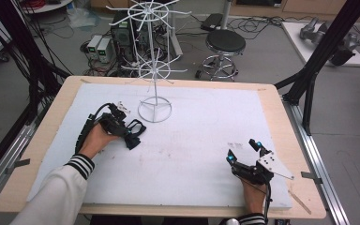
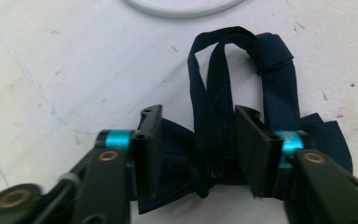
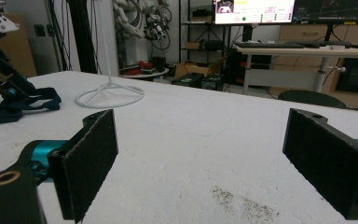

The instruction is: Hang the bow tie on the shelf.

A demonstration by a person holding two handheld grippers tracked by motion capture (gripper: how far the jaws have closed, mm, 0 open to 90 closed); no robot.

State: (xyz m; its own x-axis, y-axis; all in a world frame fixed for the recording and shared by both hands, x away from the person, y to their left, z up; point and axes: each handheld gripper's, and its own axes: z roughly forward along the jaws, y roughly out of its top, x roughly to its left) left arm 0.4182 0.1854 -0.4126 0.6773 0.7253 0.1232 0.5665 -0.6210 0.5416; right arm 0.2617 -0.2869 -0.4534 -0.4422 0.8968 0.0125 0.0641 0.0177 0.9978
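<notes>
In the high view, a white surface is seen from above, laid over a wooden top. The left gripper is held low at the left side of it, just in front of the round base of a white wire rack that stands toward the far edge. A dark blue bow tie lies on the surface at the tip of this gripper, touching it, and near the base ring of the rack. The right gripper is held near the front right of the surface, well apart from the bow tie, with its jaws spread wide and nothing between them. A black stool is seen on the floor beyond the surface.

In the left gripper view, the bow tie is seen lying flat on the surface, its knot and neck strap placed between the two jaws. The jaws are parted. Whether the pads press on the cloth cannot be told, since a gap is visible on the left side while the right pad lies close against the strap. Part of the rack's base ring is visible at the top edge.

In the right gripper view, the right gripper's jaws are seen wide open over the bare surface. Farther off at the left, the bow tie is seen on the surface beneath the left gripper, beside the rack's base.
</notes>
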